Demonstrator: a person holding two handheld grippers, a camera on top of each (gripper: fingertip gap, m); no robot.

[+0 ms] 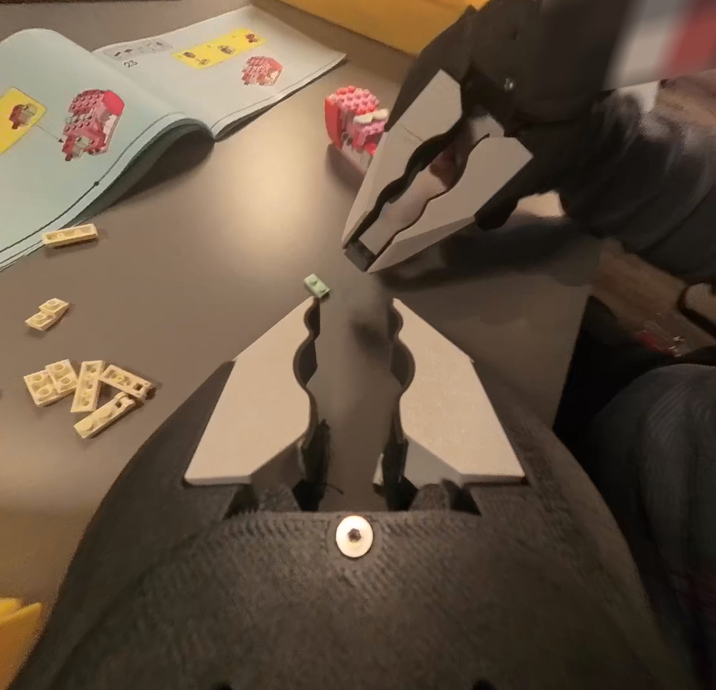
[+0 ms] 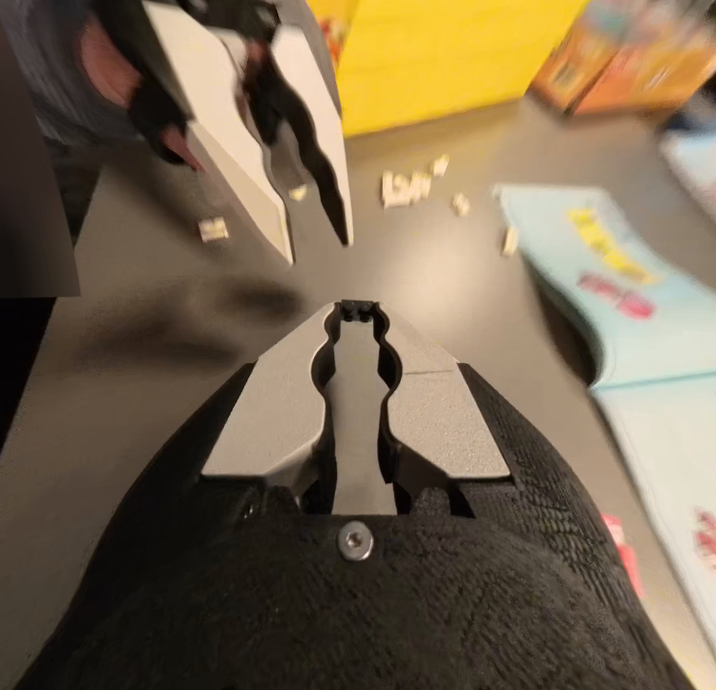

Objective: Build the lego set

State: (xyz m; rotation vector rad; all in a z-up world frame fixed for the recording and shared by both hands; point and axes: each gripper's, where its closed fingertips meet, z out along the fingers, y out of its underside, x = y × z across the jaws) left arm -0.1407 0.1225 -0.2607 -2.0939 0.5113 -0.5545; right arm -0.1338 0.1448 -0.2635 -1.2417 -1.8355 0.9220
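Green brick (image 1: 317, 285) flat on the desk (image 1: 217, 268), just beyond the left finger (image 1: 306, 311) of the left hand-held gripper (image 1: 354, 303), jaws apart and bare, long axis slanting across them; right hand-held gripper (image 2: 358, 309), slightly farther, clamps a small black brick (image 2: 357, 310).

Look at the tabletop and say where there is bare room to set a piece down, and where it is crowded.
Bare table lies between the open booklet, the pink and red model and the small green plate off the left gripper. Crowded: the cream plates at left, and around the right gripper, which clamps a small black piece.
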